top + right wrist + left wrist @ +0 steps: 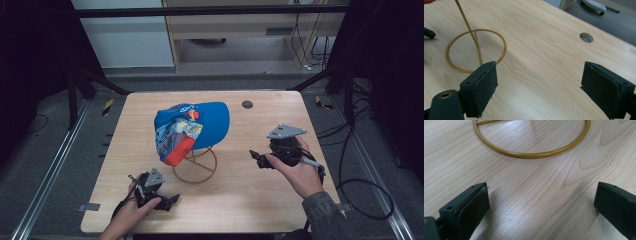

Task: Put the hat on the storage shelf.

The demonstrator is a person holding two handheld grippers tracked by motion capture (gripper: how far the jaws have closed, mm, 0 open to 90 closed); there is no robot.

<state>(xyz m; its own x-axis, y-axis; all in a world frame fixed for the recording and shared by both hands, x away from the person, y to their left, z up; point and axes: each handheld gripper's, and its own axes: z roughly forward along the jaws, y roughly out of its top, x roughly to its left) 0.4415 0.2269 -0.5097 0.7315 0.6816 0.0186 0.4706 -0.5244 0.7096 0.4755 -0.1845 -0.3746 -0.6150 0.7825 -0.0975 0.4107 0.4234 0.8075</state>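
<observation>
High view gives me the whole blue cap (200,122) on its gold wire stand (196,169) at the table's (250,200) middle, brim drooping toward the near left corner. Both gripper views catch just the stand's ring, the cap cut off. My left gripper (167,202) and right gripper (257,157) hover spread wide, holding nothing.

The room around the table (240,200) is very dark. Light falls from above and makes the wood bright. Close up, the wood shines white, and the black jaws look a bit blurry.
</observation>
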